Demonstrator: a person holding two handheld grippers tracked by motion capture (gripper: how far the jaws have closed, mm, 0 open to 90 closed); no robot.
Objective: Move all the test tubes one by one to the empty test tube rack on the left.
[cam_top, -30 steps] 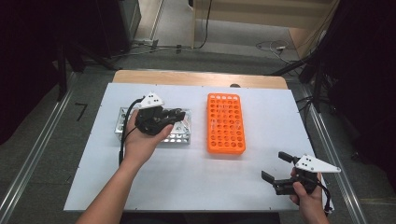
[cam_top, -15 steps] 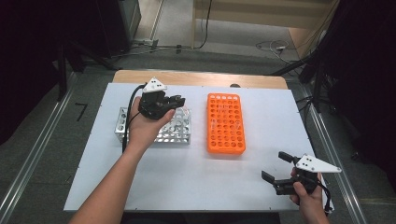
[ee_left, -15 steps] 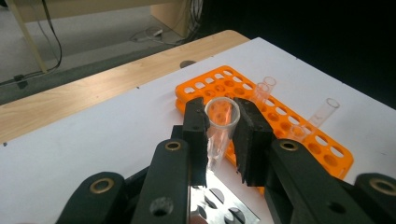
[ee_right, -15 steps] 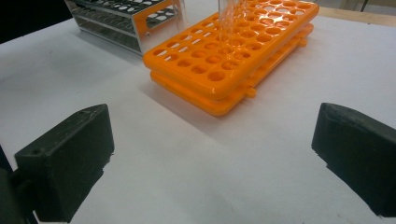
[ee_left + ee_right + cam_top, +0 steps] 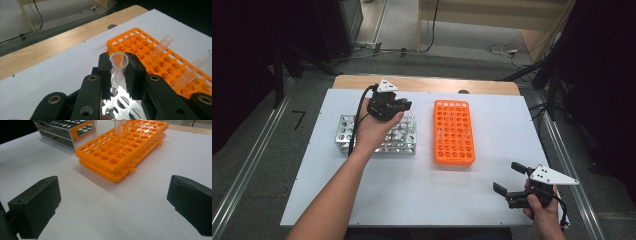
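From the high view we saw the left gripper (image 5: 404,105) held above the shiny metal tube rack (image 5: 346,131) near the white table's (image 5: 412,195) left edge, the orange plastic tube rack (image 5: 454,150) at the middle, and the right gripper (image 5: 509,181) spread apart near the near right corner.

In the left gripper view we found its jaws clamped on a clear plastic test tube (image 5: 118,65), lifted over the metal rack.

In the right gripper view we saw both jaws wide apart, holding nothing.
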